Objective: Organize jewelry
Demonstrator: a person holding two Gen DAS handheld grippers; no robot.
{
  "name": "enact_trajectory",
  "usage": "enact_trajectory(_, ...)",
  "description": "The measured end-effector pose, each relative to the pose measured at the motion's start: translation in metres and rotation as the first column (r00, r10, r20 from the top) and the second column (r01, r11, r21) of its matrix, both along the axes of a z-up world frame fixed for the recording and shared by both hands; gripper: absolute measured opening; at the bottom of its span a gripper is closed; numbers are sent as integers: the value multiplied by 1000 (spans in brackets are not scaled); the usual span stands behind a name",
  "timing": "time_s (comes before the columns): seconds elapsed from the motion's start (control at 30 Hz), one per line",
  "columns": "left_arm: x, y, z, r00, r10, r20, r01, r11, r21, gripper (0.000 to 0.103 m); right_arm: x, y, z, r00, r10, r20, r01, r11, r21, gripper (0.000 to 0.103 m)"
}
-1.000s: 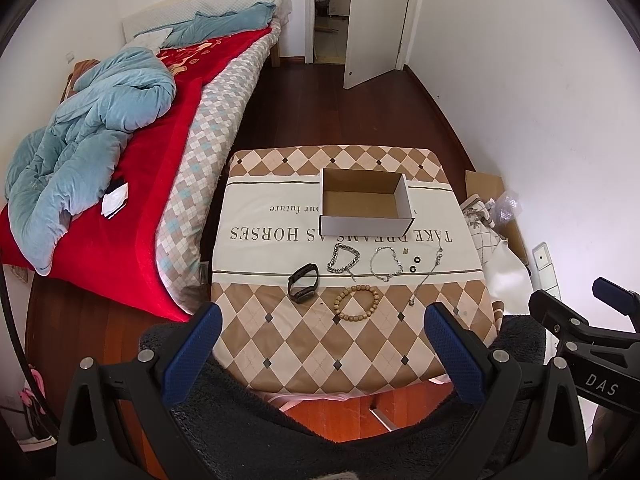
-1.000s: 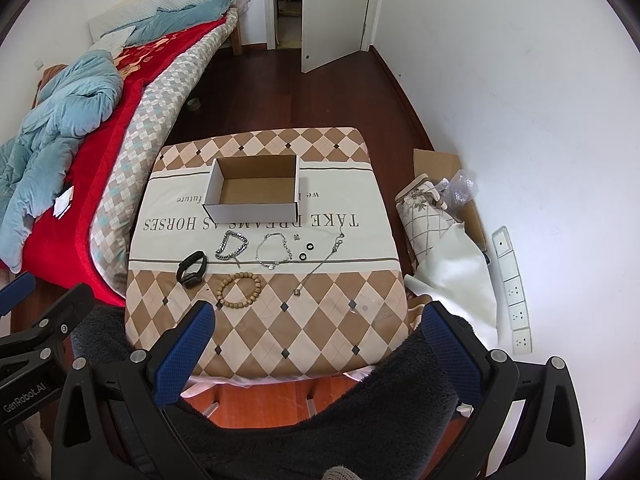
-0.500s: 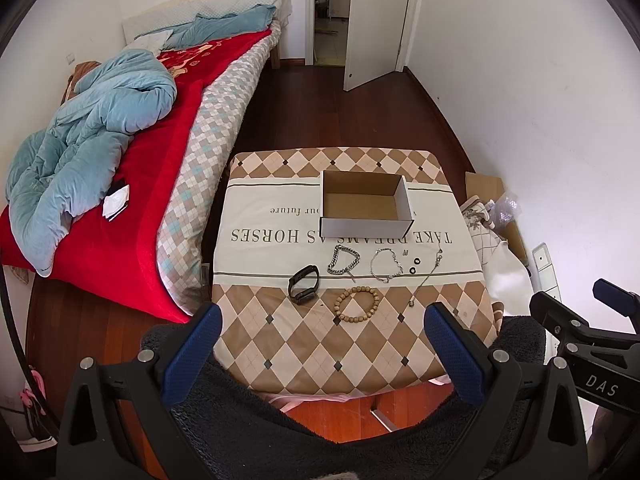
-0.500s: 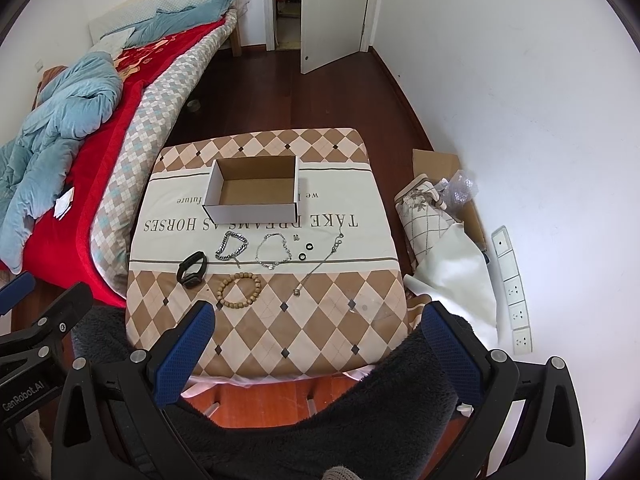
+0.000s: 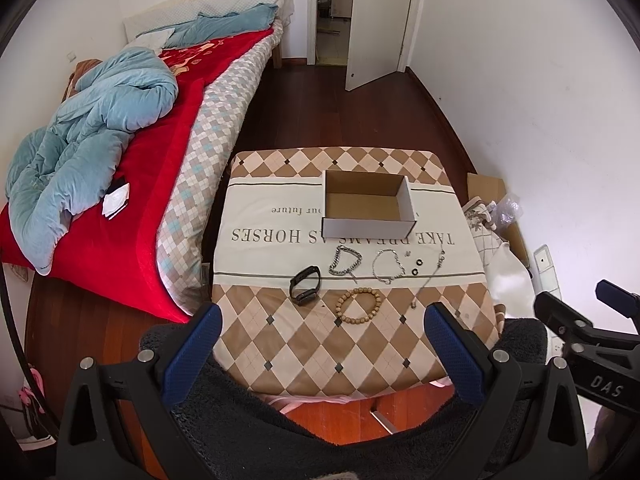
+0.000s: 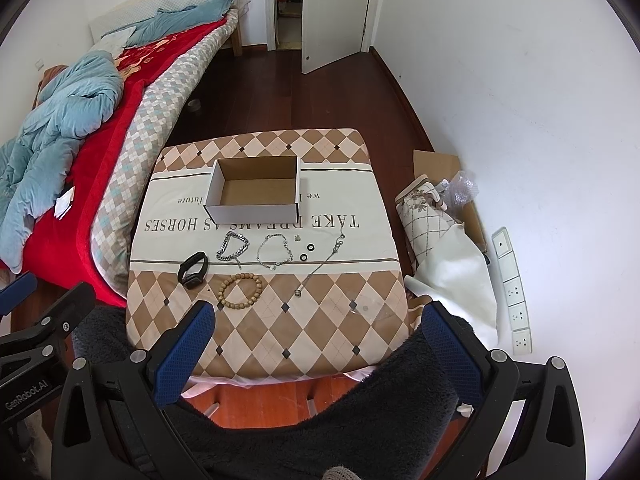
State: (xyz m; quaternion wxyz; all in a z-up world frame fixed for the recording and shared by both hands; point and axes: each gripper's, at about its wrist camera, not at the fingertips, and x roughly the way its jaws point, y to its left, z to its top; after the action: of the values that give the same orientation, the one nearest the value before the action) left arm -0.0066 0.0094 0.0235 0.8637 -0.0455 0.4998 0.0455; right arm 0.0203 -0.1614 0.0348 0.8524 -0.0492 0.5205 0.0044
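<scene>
An empty cardboard box stands on the cloth-covered table. In front of it lie a black wristband, a chunky silver chain bracelet, a thin silver bracelet, a wooden bead bracelet, two small black rings and a long thin necklace. My left gripper and right gripper are both open and empty, held high above the table's near edge.
A bed with a red cover and blue quilt runs along the left. Bags and flat cardboard lie on the floor right of the table by the white wall. A power strip lies there too. An open door is at the back.
Both views have shifted very slightly; the table and its items sit a touch lower in frame. Nothing on the table has moved.
</scene>
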Motion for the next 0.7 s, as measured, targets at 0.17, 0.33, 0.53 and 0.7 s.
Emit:
enact_trajectory(0.17,23,17,-25,998,62,6,-62,996,69,103,18,-11,-8,999,-46,12,46,999,23,103)
enact_trajectory(0.33,60,39,-68,992,122,-37,-116,982,150,103,52,-22,-44,996,-90,-27,91,996,25,103)
enact_trajectory(0.53,97,55,-120,984,124,-129,-100,979,179,103,97,-34,-112,982,-130,-136,135,990,28,103)
enact_trajectory(0.7,125,59,-178,965,89,-247,-43,982,186,103,125,-32,-180,959,-126,-255,145,988,55,103)
